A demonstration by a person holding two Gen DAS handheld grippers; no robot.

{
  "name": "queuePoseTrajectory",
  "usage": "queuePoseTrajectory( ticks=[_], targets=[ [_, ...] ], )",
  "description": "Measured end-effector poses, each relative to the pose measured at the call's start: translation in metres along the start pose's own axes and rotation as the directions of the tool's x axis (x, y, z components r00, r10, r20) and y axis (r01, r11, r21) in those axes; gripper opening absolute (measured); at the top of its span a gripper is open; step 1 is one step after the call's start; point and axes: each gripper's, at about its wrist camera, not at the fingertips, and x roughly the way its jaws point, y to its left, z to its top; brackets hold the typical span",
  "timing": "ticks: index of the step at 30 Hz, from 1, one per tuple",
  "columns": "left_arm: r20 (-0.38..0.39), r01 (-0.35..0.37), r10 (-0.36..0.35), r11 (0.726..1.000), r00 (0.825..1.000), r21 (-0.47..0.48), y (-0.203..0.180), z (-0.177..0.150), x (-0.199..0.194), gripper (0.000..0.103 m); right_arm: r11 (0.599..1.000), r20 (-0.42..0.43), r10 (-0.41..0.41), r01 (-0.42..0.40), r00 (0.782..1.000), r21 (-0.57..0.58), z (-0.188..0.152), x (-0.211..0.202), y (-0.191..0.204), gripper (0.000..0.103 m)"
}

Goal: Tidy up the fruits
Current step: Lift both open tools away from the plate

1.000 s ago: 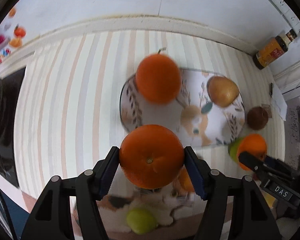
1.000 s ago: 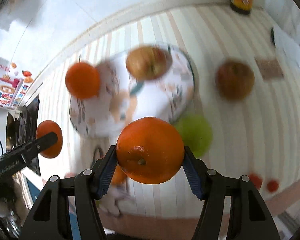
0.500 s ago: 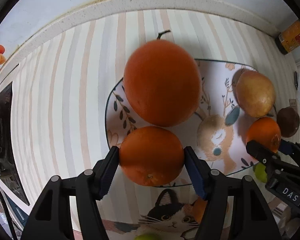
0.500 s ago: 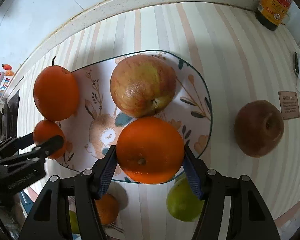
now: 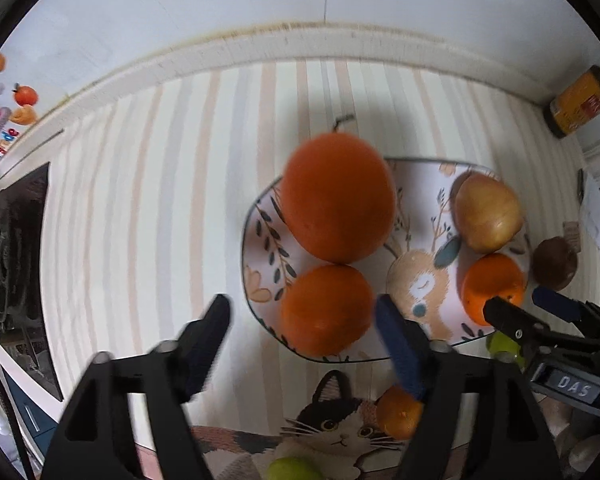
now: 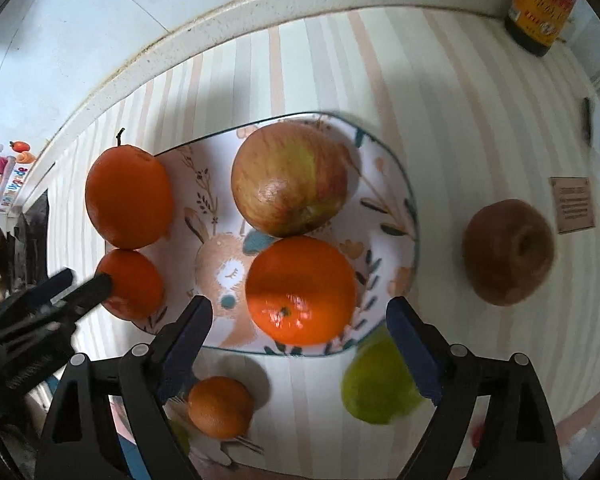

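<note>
Both tongs spread, left tongs [image 5: 302, 312], right tongs [image 6: 298, 312], orange [image 6: 301, 290] on plate [image 6: 384, 168], navel toward camera

The left tool [image 5: 302, 320] is smeared by motion blur, so its finger edges are soft. A lime [image 5: 294, 469] is cut off by the near edge. The green fruit [image 6: 380, 384] near the plate [image 6: 396, 240] is blurred and partly hidden behind the right tool's [image 6: 296, 328] finger. The far-right bottle [image 6: 542, 4] is cropped, its label unreadable.
</note>
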Motion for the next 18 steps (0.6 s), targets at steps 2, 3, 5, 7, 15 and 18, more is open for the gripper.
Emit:
queuePoseTrajectory(
  ticks=[2,3,5,7,15,18],
  targets=[
    [-0.001,0.007,-0.007,1.0,1.0,-0.014,0.003,-0.001,-0.013,0.089,0.999,0.013,-0.034,0.034,0.999,-0.02,-0.006,-0.01,0.0,0.093],
    [0.012,0.006,-0.006,1.0,1.0,-0.02,0.005,-0.002,-0.019,0.089,0.998,0.025,-0.05,0.05,0.998,-0.031,-0.01,-0.016,0.002,0.093],
    [0.027,0.005,-0.004,1.0,1.0,-0.031,0.009,-0.006,-0.027,0.089,0.996,0.046,-0.068,0.071,0.997,-0.047,-0.02,-0.028,0.004,0.093],
    [0.04,0.014,-0.013,0.999,0.999,-0.045,0.011,-0.011,-0.033,0.089,0.996,0.062,-0.073,0.076,0.995,-0.051,-0.027,-0.036,0.007,0.093],
    [0.125,0.021,-0.012,0.997,0.992,-0.073,0.0,-0.049,-0.072,0.089,0.993,0.146,-0.098,0.107,0.984,-0.056,-0.06,-0.08,0.011,0.093],
    [0.207,0.032,-0.016,0.997,0.978,-0.076,-0.002,-0.066,-0.087,0.089,0.992,0.182,-0.097,0.109,0.979,-0.061,-0.073,-0.099,0.014,0.093]
  ],
)
